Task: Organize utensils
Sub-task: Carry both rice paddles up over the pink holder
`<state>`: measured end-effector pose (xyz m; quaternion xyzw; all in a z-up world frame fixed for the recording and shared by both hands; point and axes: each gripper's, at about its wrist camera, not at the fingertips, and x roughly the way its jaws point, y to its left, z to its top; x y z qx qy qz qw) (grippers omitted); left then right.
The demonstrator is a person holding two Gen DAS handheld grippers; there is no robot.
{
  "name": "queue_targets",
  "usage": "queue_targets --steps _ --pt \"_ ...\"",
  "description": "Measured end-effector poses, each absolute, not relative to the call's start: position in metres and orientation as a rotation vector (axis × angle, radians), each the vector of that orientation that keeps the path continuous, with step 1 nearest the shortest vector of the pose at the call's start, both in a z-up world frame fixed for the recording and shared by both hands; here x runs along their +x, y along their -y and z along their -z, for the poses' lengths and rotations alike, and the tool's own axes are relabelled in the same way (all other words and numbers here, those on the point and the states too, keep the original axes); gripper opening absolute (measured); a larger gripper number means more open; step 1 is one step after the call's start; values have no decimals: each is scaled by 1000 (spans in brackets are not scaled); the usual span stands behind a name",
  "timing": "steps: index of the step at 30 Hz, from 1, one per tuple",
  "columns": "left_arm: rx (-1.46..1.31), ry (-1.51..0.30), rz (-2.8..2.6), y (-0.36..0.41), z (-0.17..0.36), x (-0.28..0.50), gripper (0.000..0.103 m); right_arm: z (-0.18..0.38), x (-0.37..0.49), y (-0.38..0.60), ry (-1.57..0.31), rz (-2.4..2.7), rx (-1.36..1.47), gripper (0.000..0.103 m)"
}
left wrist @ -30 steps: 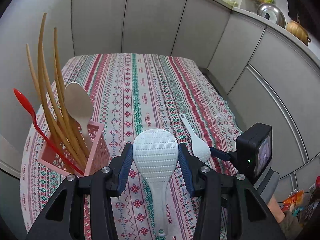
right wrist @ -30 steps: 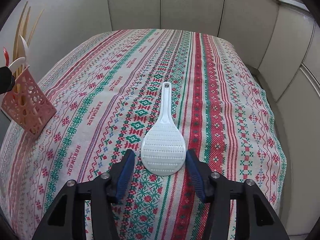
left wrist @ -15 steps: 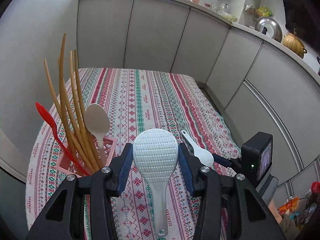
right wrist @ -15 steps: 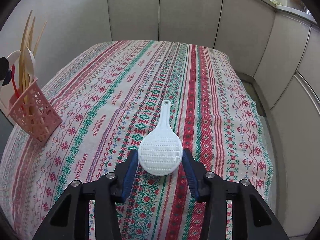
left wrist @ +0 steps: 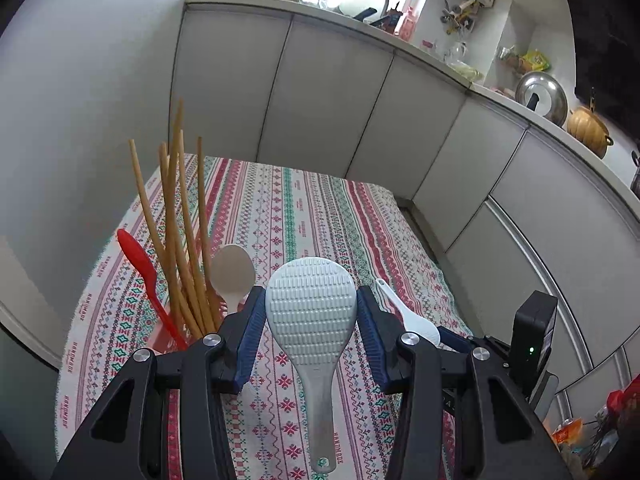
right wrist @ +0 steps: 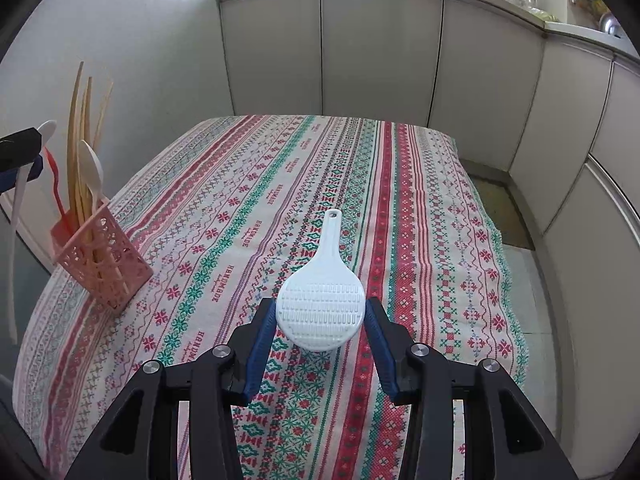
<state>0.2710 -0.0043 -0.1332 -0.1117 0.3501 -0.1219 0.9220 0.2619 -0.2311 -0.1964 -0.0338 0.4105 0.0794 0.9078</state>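
Observation:
My left gripper (left wrist: 311, 312) is shut on a grey-white rice paddle (left wrist: 312, 320), head up, handle hanging down, lifted above the table. My right gripper (right wrist: 320, 320) is shut on a white rice paddle (right wrist: 322, 308), handle pointing away, lifted off the cloth. The pink lattice utensil holder (right wrist: 102, 264) stands at the table's left edge with several wooden chopsticks (left wrist: 176, 232), a red spoon (left wrist: 138, 264) and a beige spoon (left wrist: 233, 276). In the left wrist view the holder is mostly hidden behind my left finger. The right gripper and its paddle (left wrist: 416, 320) show at the right there.
The table wears a striped patterned cloth (right wrist: 280, 200). Grey cabinet fronts (right wrist: 380, 48) ring the far and right sides, a grey wall the left. The counter above holds a pot lid (left wrist: 540, 96) and a brown pot (left wrist: 588, 130). The left gripper (right wrist: 20, 156) shows at the right view's left edge.
Both grippers have risen and tilted up, each carrying its paddle. The right gripper closed on its paddle and lifted it off the cloth. The holder now sits lower in the left view.

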Motion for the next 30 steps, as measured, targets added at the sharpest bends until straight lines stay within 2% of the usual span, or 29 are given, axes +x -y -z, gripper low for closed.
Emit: queue_targets --steps 10,18,30 --pt "-343 -574 178 -49 109 261 48 163 252 223 -796 -218 -53 46" --pt "-382 -392 91 -76 101 257 48 134 240 208 -761 -300 -30 46" --pt "-203 -200 74 -66 132 263 48 126 237 213 -765 -344 32 46"
